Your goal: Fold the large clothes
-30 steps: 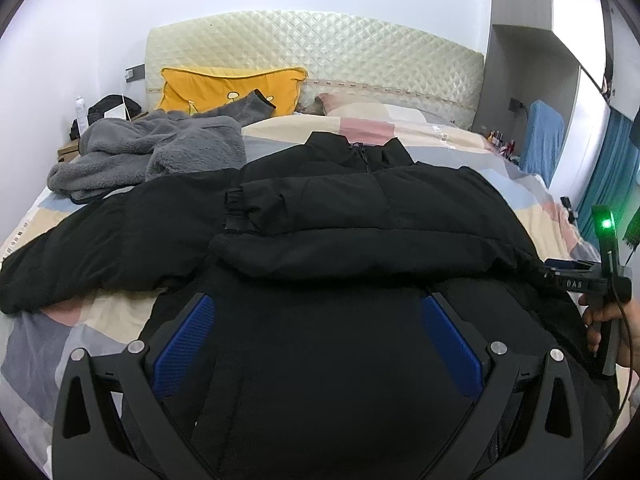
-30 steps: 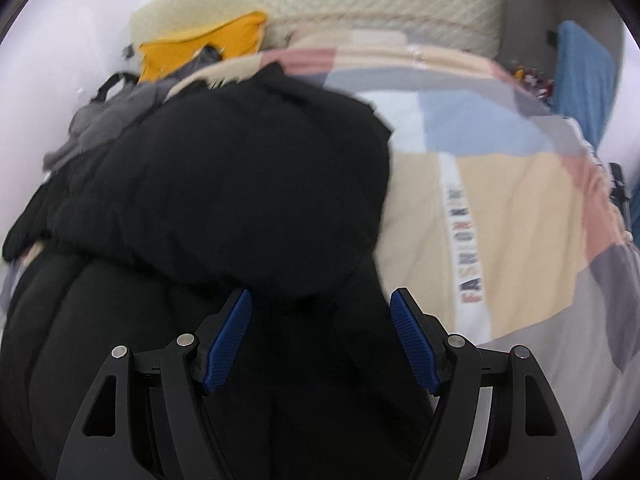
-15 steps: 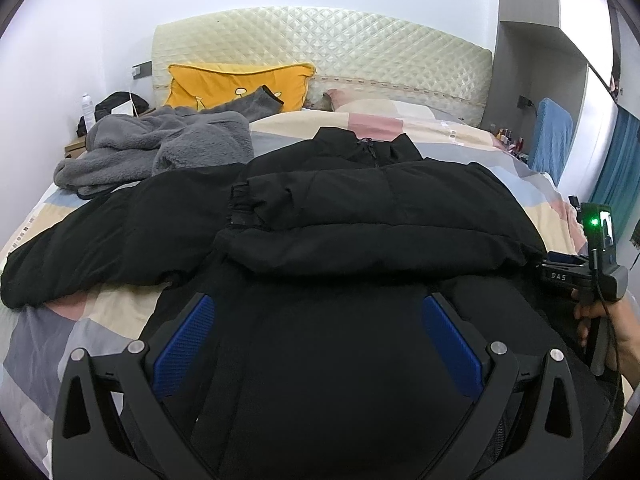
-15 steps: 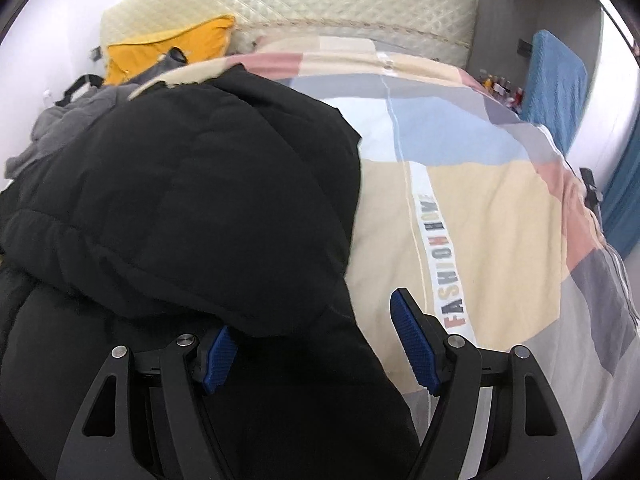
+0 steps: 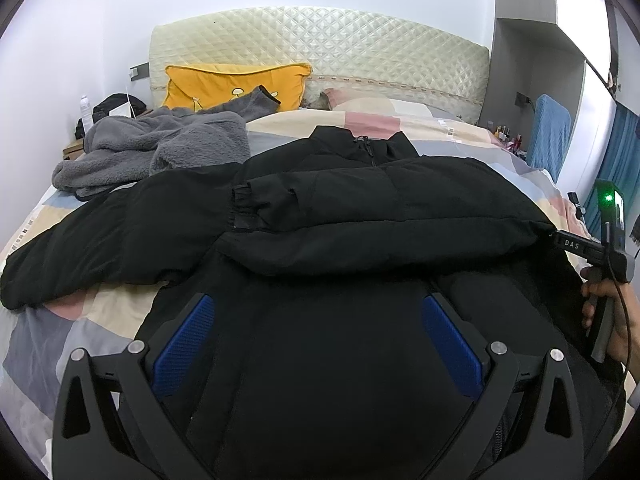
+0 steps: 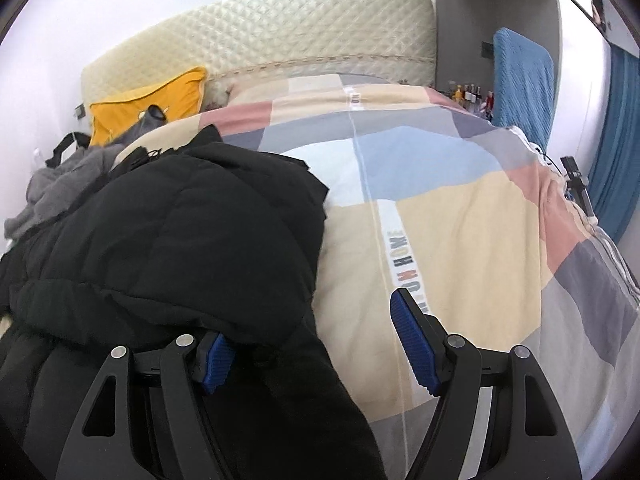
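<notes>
Black jacket [image 5: 360, 208] matt padded cloth; grey fleece [image 5: 160, 144] fuzzy; headboard [image 5: 320, 44] quilted, slight sheen.

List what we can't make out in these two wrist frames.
- Black jacket hem: left wrist view, cut off by the bottom edge behind the left gripper.
- Right gripper tips: left wrist view, buried under the folded sleeve.
- Its near pad: right wrist view, half covered by jacket.
- Grey fleece: right wrist view, mostly behind the jacket.
- Bottles by the blue towel: too small to identify.
</notes>
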Demonstrator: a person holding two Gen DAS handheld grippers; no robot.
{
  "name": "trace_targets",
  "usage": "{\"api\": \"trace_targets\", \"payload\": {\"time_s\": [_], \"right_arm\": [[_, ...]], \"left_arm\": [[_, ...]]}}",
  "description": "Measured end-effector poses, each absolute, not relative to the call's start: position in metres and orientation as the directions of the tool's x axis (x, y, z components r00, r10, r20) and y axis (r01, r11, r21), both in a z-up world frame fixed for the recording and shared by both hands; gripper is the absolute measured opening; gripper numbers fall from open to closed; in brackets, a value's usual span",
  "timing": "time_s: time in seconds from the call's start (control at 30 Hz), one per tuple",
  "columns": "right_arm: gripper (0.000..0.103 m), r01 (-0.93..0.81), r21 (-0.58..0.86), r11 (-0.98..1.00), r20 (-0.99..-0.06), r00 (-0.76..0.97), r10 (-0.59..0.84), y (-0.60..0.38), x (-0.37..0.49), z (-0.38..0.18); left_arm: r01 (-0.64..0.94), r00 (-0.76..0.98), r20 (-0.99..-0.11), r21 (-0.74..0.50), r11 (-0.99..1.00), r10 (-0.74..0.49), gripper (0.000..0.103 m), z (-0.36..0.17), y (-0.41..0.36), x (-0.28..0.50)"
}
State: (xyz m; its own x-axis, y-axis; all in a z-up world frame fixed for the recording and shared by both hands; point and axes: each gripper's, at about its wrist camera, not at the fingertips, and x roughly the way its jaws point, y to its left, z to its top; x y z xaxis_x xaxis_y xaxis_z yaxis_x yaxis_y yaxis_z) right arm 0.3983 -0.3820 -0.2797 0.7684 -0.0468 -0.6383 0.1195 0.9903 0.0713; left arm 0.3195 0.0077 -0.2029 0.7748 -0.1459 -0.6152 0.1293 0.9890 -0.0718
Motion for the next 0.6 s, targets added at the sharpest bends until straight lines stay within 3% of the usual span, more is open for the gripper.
{"api": "trace_targets", "payload": {"time_s": [0.3, 0.6], "right_arm": [[0.076, 0.156, 0.091, 0.984, -0.708, 0.705, -0.046, -0.400, 0.407, -0.312], [0.080, 0.063, 0.098, 0.993, -0.684, 0.729, 0.021, -0.361, 0.375, -0.278]], "left_arm": [[0.139, 0.766, -0.620, -0.097, 0.986, -0.169, 0.103, -0.200, 0.005, 0.319], [0.115, 0.786, -0.598, -0.105, 0.988, -0.156, 0.103, -0.195, 0.008, 0.315]]}}
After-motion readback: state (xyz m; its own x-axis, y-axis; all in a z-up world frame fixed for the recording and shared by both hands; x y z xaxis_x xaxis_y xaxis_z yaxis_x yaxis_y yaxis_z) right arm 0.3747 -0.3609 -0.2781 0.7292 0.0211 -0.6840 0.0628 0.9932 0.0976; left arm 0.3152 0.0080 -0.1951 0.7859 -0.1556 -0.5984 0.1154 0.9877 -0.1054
